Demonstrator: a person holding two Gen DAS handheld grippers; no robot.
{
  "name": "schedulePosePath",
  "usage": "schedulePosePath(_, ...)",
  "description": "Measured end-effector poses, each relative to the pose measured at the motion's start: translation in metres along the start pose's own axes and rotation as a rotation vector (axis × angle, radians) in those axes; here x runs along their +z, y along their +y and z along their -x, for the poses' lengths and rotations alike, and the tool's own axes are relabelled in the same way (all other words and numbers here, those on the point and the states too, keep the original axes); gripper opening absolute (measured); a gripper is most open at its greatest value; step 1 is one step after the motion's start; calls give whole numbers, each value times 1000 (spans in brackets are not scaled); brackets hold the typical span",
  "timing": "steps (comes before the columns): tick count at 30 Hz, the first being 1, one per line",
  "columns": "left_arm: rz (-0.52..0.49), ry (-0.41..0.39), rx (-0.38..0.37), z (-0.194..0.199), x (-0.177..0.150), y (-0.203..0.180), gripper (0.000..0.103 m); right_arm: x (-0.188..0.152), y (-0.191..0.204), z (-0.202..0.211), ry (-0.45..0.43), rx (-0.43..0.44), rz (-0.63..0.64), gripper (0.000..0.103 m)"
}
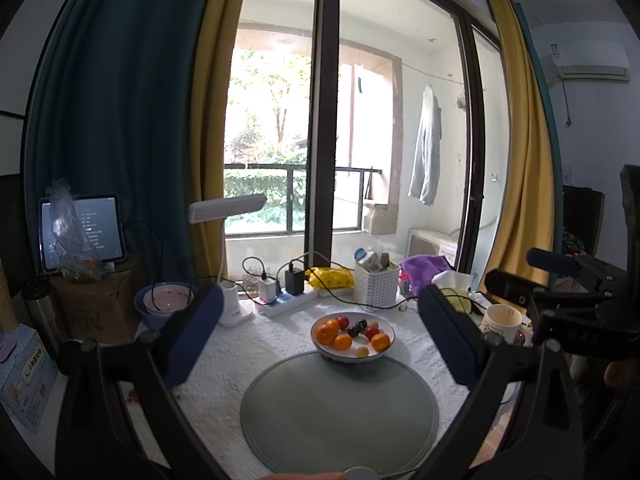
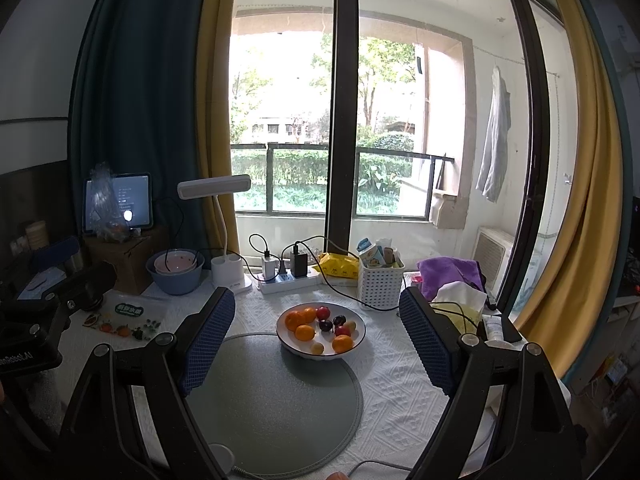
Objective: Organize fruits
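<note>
Fruit bowl: we log 1 white bowl with a dark rim, standing on the far edge of the round grey mat on the table.
Bowl contents: we count 4 oranges, several dark red and purple plum-like fruits, and 2 small pale yellow fruits.
Stacked bowls: we note 1 pink bowl nested inside a blue one, at the left rear of the table; what is inside we cannot tell.
White basket: holds upright packets and tubes; the print on them is too small for us to read.
Cup: white, at the right edge; its inside is not visible to us.
Left gripper: jaws spread wide, holding nothing, touching nothing; the fruit bowl shows between them, farther off.
Right gripper: jaws likewise wide apart and empty, with the bowl framed between them.
Writing: we see a printed fruit sheet with a green label in Chinese characters, and a lit tablet showing lines of text, both illegible to us.
</note>
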State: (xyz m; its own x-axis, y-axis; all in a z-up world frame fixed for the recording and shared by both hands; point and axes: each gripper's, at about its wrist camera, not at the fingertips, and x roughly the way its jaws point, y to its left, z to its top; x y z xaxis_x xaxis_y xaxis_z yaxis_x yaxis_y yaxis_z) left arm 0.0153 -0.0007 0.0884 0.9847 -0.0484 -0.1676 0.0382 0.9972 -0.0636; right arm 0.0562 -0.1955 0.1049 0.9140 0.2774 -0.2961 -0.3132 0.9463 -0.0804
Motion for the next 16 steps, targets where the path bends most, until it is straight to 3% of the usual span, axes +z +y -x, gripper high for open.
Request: schedulePosePath(16, -6, 13, -18, 0, -2, -5, 99, -1, -1, -1, 2, -2, -4, 87)
